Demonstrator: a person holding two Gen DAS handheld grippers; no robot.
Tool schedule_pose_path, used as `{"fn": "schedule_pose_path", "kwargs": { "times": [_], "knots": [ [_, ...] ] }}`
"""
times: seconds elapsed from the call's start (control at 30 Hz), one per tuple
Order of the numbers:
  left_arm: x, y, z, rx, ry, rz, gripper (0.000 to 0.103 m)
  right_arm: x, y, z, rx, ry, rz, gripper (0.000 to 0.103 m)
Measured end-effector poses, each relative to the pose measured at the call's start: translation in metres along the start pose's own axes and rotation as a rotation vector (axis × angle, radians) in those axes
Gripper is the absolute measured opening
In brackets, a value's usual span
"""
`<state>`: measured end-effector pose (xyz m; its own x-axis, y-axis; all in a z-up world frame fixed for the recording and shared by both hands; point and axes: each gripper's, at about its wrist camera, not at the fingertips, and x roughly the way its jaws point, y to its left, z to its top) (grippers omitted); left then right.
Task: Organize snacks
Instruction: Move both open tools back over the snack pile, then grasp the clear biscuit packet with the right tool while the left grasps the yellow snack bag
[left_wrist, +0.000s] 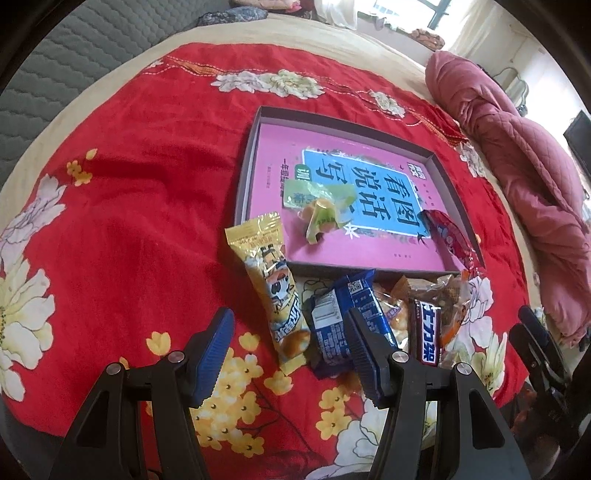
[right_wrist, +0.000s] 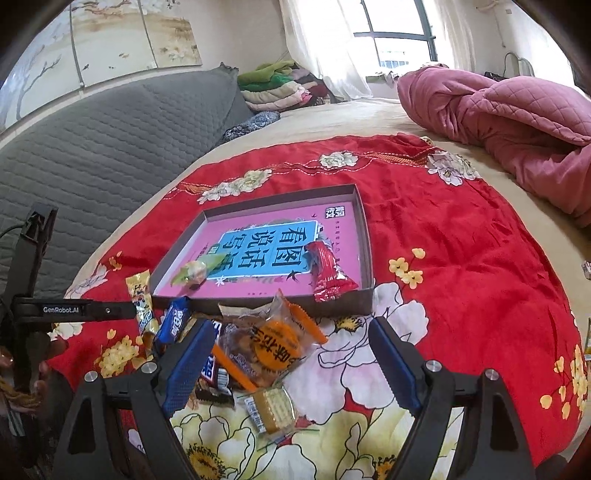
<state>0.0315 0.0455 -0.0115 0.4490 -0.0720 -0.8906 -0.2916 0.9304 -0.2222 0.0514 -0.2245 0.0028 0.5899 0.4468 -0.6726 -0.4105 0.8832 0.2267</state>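
Spread over a bed, a red floral cloth (left_wrist: 147, 206) carries a shallow grey cardboard tray (left_wrist: 248, 158) lined with a pink printed sheet, and a loose heap of wrapped snacks lies just in front of its near wall. Seen from the left wrist, the left tool (left_wrist: 291, 345) hangs spread and empty above the heap: a long yellow cartoon-printed packet (left_wrist: 271, 288) lies between its blue pads, and a dark blue foil packet (left_wrist: 334, 321) sits against the right-hand pad, partly behind it. A green-wrapped sweet (left_wrist: 319, 210) and a red foil packet (left_wrist: 452, 240) already lie inside the tray, the red one leaning over the near right corner. Seen from the right wrist, the right tool (right_wrist: 293, 360) is likewise spread wide and holds nothing, and a clear packet with an orange round label (right_wrist: 271, 345) lies between its pads, nearer the left one. A small tan square biscuit packet (right_wrist: 273, 406) rests close below it, and a brown chocolate bar (right_wrist: 212, 369) pokes out beside the left pad. Sorting looks partly done, with two pieces boxed and several still outside. The next move probably calls for lowering one tool squarely over a single packet, closing on it alone, then lifting it over the tray wall.
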Motion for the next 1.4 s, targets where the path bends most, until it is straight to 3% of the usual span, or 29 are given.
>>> {"fn": "schedule_pose_path", "kwargs": {
  "times": [0.27,0.57,1.23,1.4],
  "knots": [
    [0.002,0.004,-0.002,-0.010,0.001,-0.006,0.064,0.005,0.011,-0.008,-0.057,0.059,0.014,0.085],
    [0.011,0.006,-0.005,-0.014,0.023,-0.015,0.063,0.024,0.027,-0.024,-0.160,0.190,-0.021,0.085],
    [0.030,0.017,-0.007,-0.090,0.057,-0.048,0.064,0.046,0.018,-0.038,-0.129,0.311,-0.016,0.085],
    [0.035,0.019,-0.006,-0.106,0.062,-0.053,0.064,0.050,0.018,-0.040,-0.124,0.328,-0.020,0.079]
  ]
}}
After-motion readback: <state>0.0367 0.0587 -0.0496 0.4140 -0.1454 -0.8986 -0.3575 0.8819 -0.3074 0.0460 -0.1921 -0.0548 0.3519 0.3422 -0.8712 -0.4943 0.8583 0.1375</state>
